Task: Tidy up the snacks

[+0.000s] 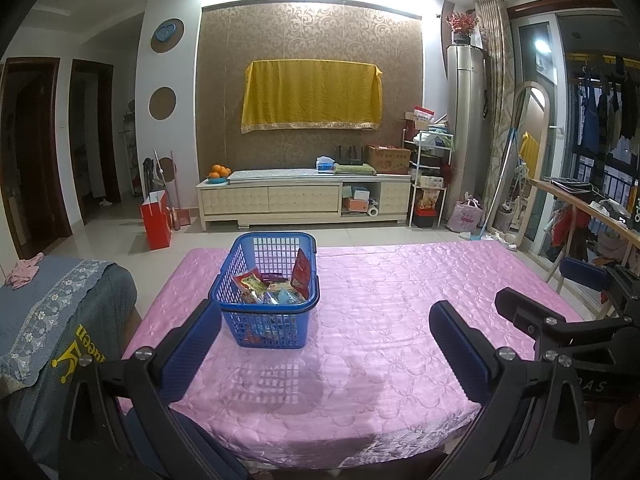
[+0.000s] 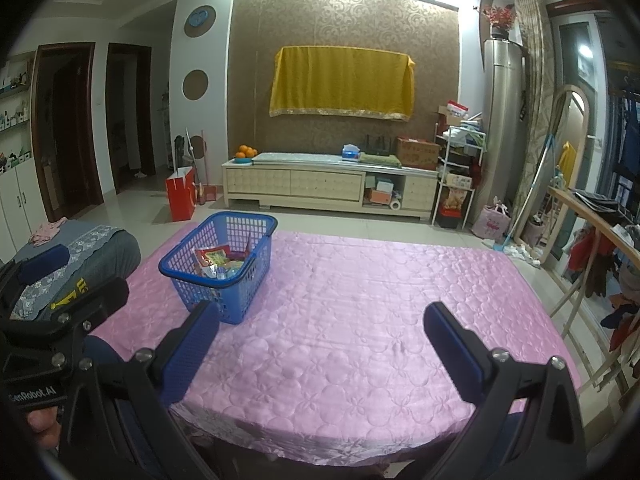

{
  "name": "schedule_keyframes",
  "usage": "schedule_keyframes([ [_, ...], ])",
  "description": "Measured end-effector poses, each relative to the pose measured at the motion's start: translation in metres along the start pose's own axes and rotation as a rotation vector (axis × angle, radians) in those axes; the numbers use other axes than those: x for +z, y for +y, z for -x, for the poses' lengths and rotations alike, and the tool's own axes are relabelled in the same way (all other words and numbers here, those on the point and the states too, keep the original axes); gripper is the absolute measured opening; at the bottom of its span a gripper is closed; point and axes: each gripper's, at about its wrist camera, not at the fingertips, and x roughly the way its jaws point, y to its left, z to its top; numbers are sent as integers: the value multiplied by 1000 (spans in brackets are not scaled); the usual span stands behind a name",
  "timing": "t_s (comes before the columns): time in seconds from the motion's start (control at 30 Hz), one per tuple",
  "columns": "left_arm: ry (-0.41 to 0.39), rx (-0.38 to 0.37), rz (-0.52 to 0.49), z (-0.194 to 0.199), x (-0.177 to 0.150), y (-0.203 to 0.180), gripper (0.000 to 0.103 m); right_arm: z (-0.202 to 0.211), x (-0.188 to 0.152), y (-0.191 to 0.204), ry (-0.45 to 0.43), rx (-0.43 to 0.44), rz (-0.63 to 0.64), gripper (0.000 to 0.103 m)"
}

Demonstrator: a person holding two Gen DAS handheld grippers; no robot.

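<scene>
A blue plastic basket [image 1: 267,286] stands on the pink tablecloth [image 1: 380,320], left of the table's middle. Several snack packets [image 1: 272,282] lie inside it, one red packet standing upright. My left gripper [image 1: 326,334] hangs open above the near table edge, its left finger close beside the basket's near corner. In the right wrist view the same basket [image 2: 224,264] with snack packets [image 2: 218,262] sits at the left. My right gripper [image 2: 320,334] is open over the cloth [image 2: 360,320], with nothing between its fingers. The other gripper shows at the edge of each view.
A grey covered seat [image 1: 60,320] stands at the table's left. Beyond the table are a cream TV cabinet [image 1: 304,200], a red bag [image 1: 156,220] on the floor and a wooden rail [image 2: 592,216] at the right. A hand [image 2: 40,420] shows at the lower left.
</scene>
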Motion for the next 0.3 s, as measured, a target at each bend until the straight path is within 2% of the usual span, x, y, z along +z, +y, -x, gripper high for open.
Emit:
schedule_keyframes([
  [0.3, 6, -5, 5, 1, 1, 0, 103, 1, 0, 1, 1, 0, -1, 103],
])
